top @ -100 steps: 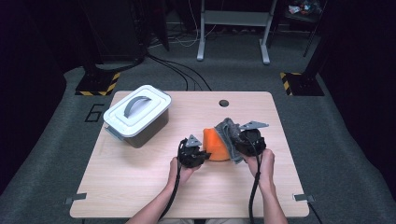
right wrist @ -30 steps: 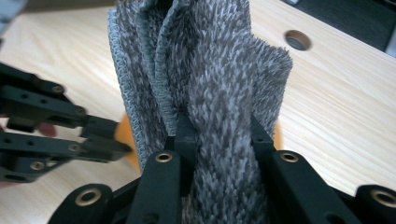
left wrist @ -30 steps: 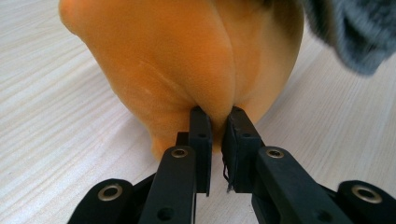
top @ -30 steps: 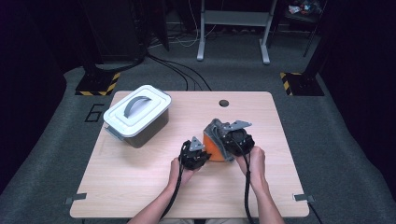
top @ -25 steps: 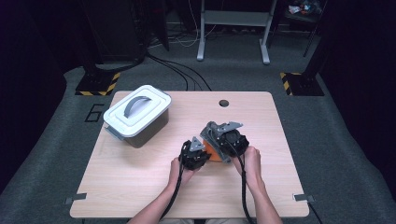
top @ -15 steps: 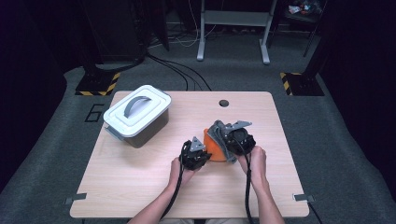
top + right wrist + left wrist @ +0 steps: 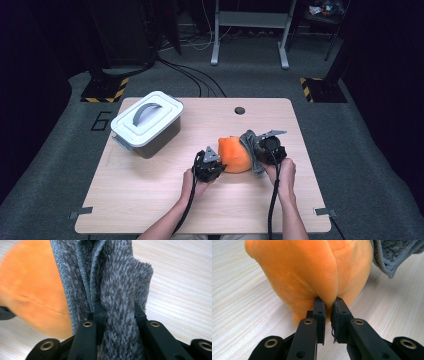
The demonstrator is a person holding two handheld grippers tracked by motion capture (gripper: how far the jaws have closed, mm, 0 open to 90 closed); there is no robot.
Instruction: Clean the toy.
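An orange plush cushion point(image 7: 234, 154) lies near the middle of the wooden table point(image 7: 150, 200). A grey fuzzy cloth point(image 7: 248, 146) is draped against its right side. My left gripper point(image 7: 215, 160) comes at it from the left. In the left gripper view this gripper point(image 7: 328, 301) is shut on a pinched fold of the orange plush point(image 7: 312, 270), with the grey cloth point(image 7: 392, 255) behind. My right gripper point(image 7: 257, 150) is on the cushion's right. In the right gripper view it point(image 7: 117, 307) is shut on a thick bunch of the grey cloth point(image 7: 112, 272), beside the orange plush point(image 7: 30, 290).
A grey storage box with a white handled lid point(image 7: 147, 122) stands at the table's back left. A round cable hole point(image 7: 239, 110) sits near the far edge. Bare tabletop lies in front of the hands and to the right.
The right hand has shifted a little to the right and down with the grey cloth in its jaws. The left hand and the plush have stayed put.
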